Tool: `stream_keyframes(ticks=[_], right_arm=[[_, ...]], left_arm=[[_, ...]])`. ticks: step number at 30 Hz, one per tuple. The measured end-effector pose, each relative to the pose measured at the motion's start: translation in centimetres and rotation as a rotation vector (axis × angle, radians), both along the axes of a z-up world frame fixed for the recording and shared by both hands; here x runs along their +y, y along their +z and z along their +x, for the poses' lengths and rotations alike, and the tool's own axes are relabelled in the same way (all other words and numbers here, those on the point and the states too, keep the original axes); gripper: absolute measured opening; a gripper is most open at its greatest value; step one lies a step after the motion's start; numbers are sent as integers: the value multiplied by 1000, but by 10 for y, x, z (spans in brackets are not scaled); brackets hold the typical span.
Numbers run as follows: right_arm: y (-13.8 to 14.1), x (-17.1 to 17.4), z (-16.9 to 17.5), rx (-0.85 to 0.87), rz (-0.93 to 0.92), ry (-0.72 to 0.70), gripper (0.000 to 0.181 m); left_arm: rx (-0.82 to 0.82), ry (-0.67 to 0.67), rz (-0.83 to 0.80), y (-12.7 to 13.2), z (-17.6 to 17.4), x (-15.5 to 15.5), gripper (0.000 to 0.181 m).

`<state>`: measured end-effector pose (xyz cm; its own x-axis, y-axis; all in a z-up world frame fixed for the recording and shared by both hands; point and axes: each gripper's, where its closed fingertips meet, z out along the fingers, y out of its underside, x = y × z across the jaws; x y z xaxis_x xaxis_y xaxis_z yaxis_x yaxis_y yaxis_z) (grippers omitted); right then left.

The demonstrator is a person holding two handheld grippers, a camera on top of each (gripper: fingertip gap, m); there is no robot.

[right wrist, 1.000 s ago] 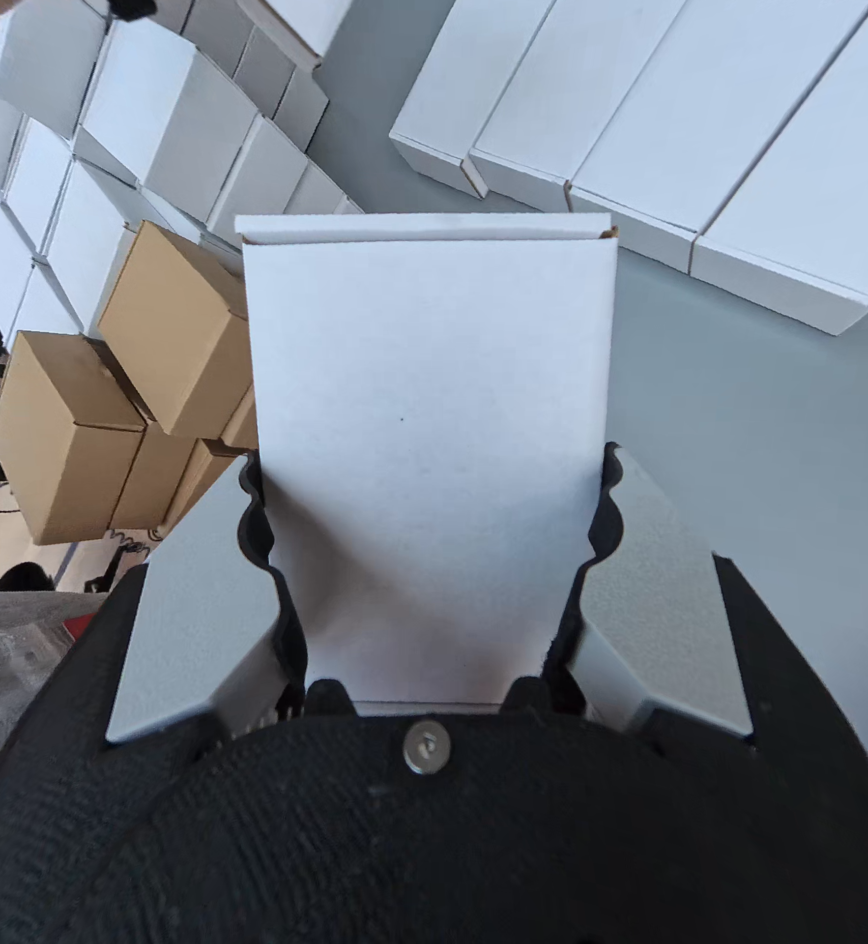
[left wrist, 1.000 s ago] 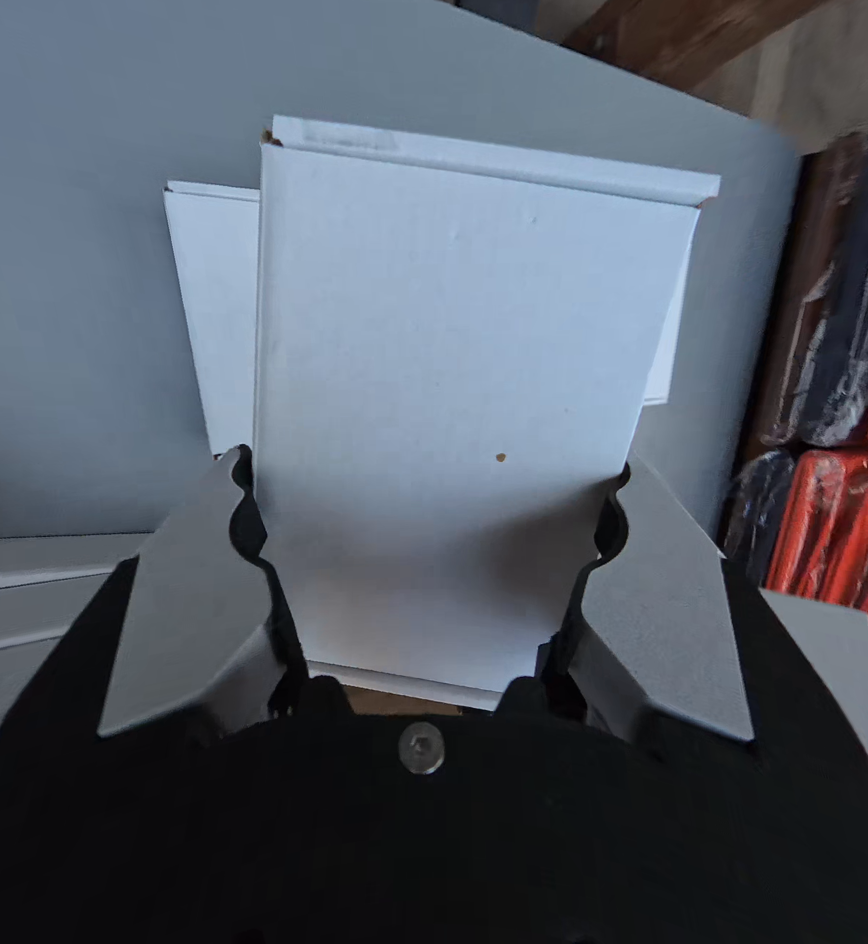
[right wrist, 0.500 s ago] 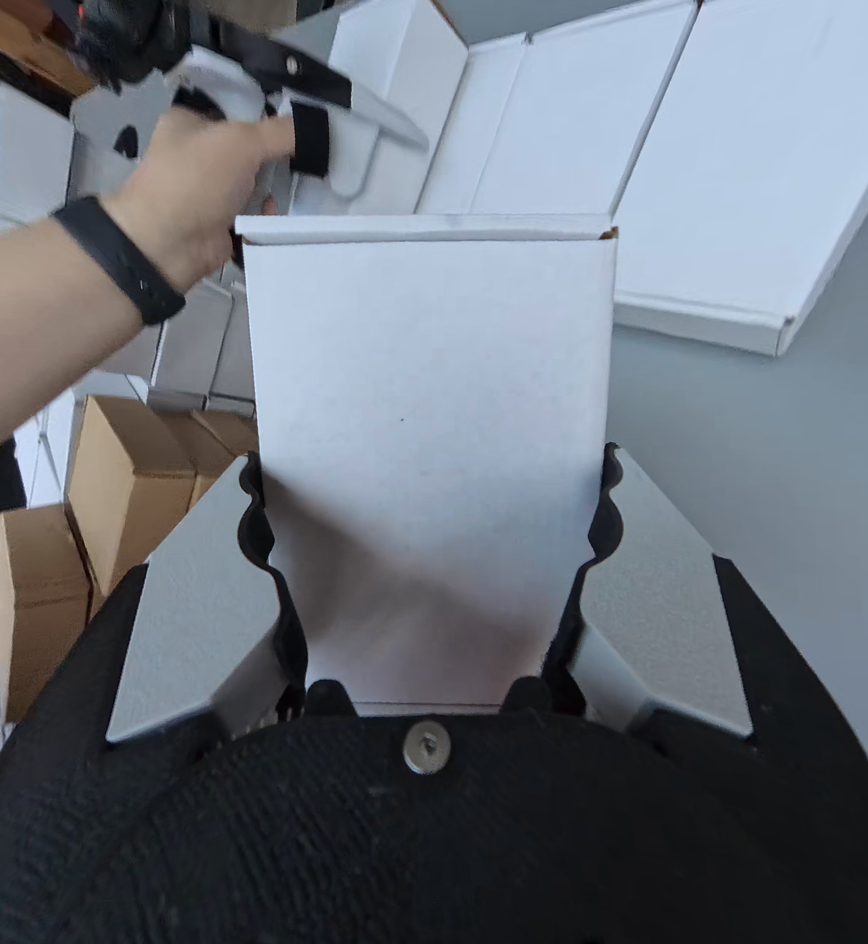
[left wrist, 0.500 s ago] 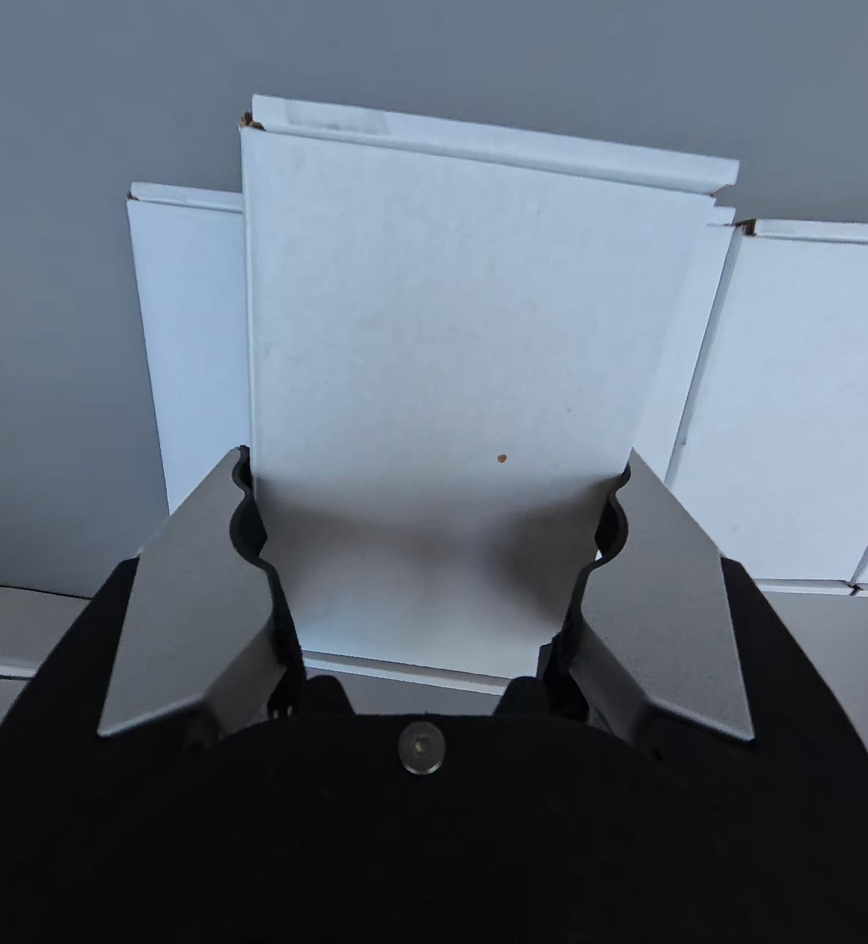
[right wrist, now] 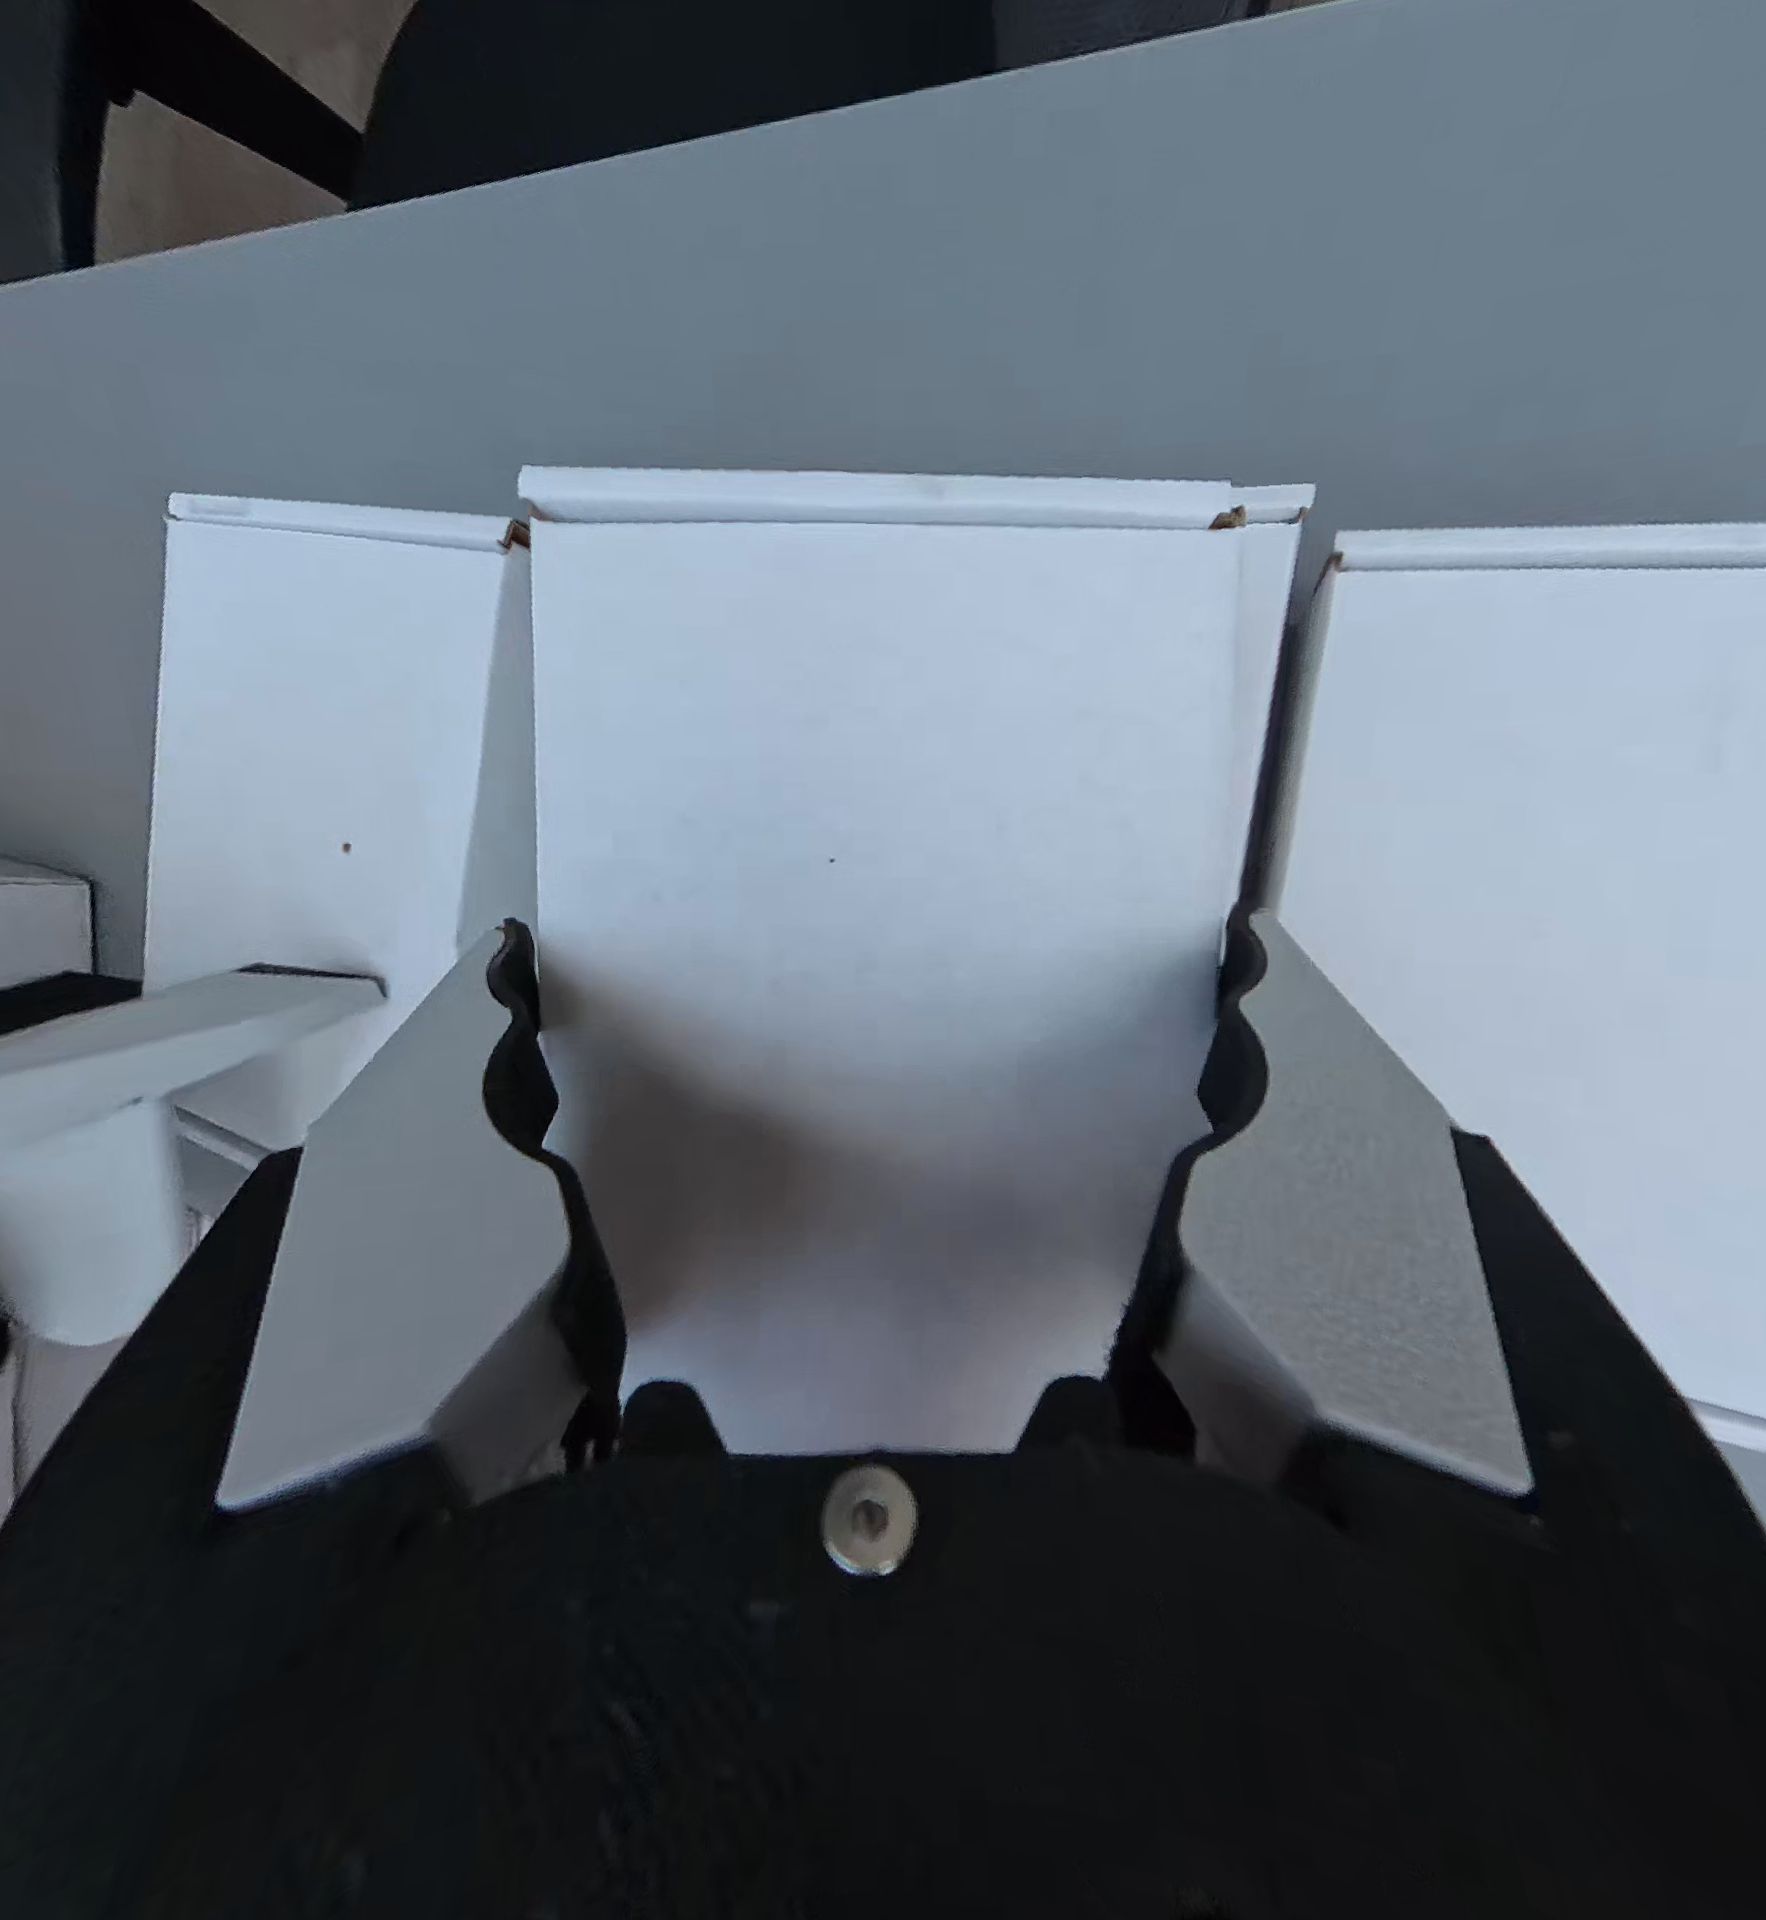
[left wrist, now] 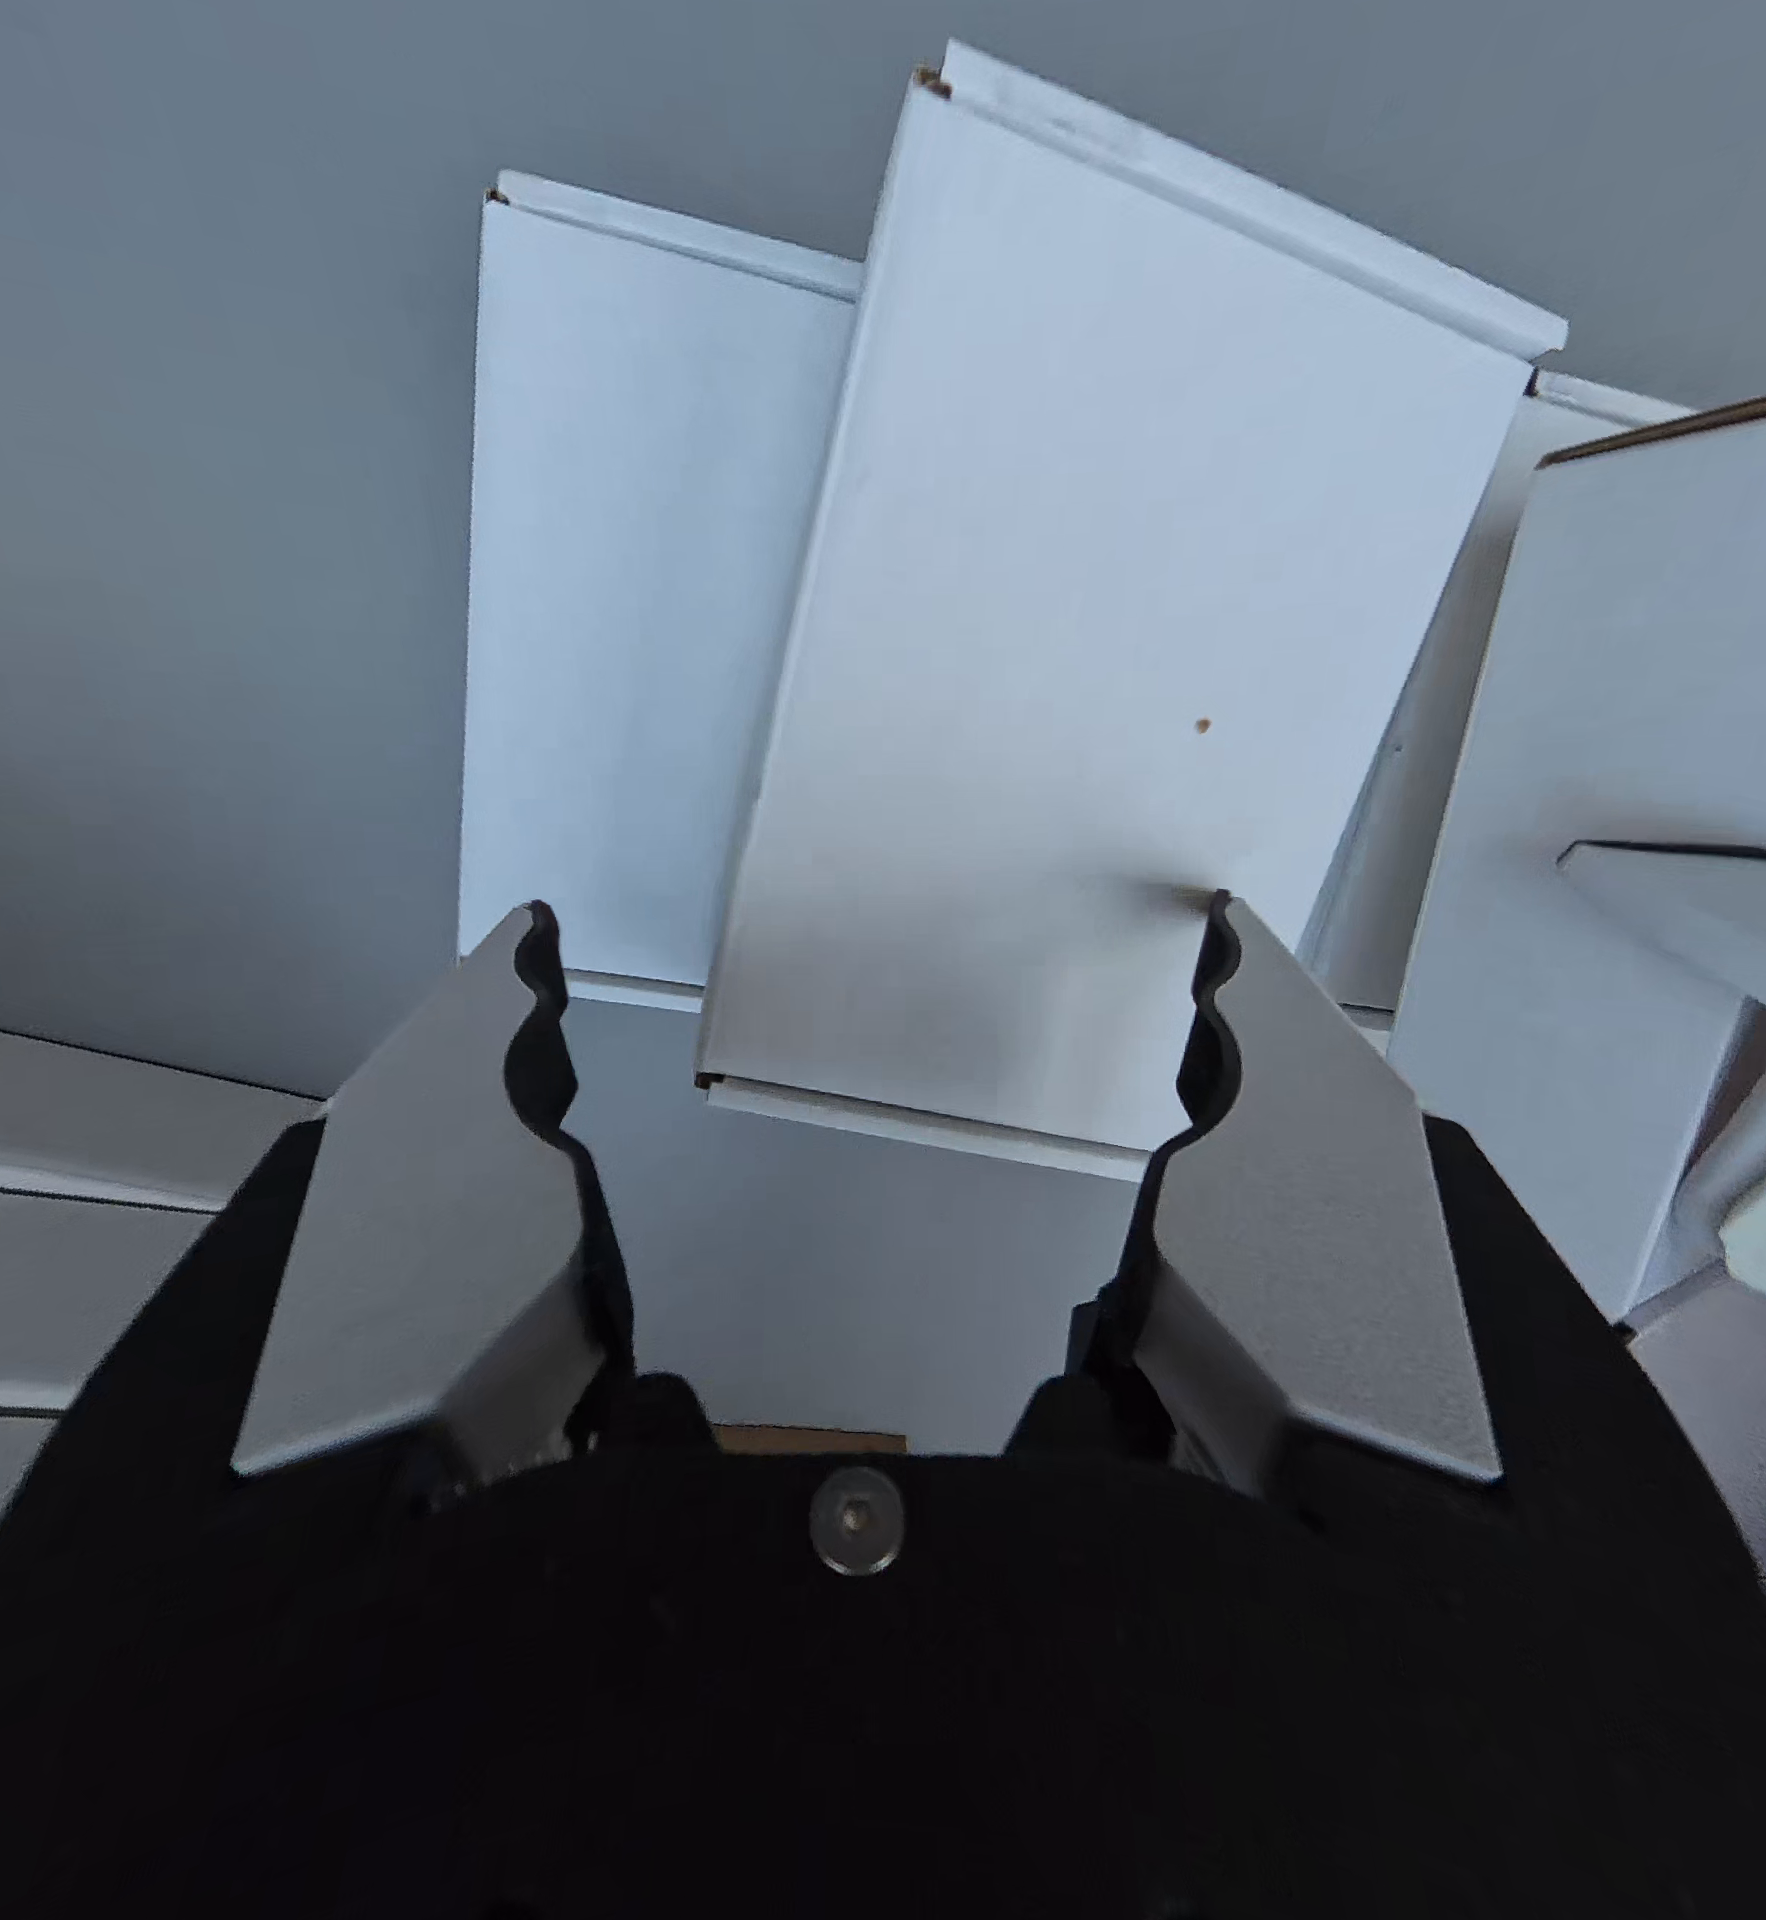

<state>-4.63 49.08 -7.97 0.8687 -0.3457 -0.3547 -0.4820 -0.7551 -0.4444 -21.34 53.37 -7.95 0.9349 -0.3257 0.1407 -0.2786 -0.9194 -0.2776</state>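
In the left wrist view my left gripper is open and holds nothing. A flat white box with a small brown speck lies just ahead of it, askew on top of another white box. My right fingertip sits over the speckled box's near corner. In the right wrist view my right gripper is shut on a second flat white box, gripped by its two sides. The speckled box shows to its left, with a finger of the left gripper in front of it.
All boxes lie on a grey table. A wider white box lies right of my right gripper. More white boxes sit at the left of the left wrist view. The right gripper's box is close on the right there.
The left gripper let go of its speckled box, which now lies askew on another box, and drew back. The right gripper swung round to the table's boxes, still holding its box.
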Motion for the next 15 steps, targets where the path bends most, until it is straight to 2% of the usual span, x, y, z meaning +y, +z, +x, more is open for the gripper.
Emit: stream_keyframes(ticks=[3,5,7,10,15], right_arm=[[7,10,-19,108,26,-34,125],[10,7,-19,103,35,-28,126],[8,-2,-14,73,35,-16,124],[2,-21,-21,127,25,22,110],[19,-45,-38,123,170,143,102]], left_arm=[[-64,29,-24,-3,4,-3,113],[-92,41,-38,-3,8,-4,108],[-98,45,-41,-2,9,-5,107],[-113,32,-53,-2,15,-10,106],[-105,20,-49,-3,18,-11,106]])
